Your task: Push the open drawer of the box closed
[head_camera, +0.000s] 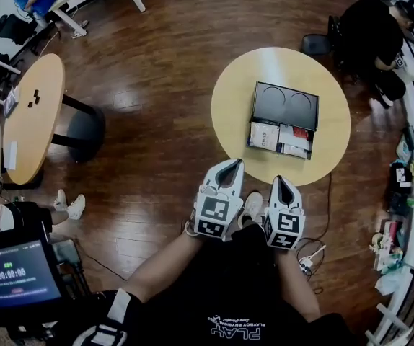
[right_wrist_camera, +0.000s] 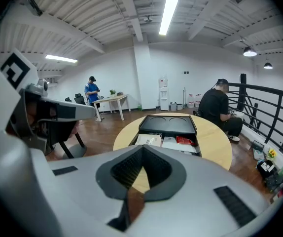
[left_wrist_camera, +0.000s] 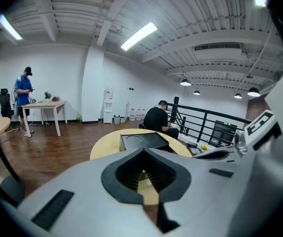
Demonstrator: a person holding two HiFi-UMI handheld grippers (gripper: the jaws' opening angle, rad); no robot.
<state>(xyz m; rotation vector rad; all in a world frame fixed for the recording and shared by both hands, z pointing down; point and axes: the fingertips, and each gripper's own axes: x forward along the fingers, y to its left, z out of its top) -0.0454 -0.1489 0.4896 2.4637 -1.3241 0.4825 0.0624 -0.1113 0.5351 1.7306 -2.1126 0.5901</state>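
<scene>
Standing open, the drawer (head_camera: 280,139) of the box (head_camera: 285,105) is found untouched, with left gripper (head_camera: 231,164) and right gripper (head_camera: 281,182) held well apart from it, jaws closed and empty.

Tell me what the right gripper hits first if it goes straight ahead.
The right gripper probably meets the table's near edge first, the open drawer lying beyond it; depth is unclear.
</scene>
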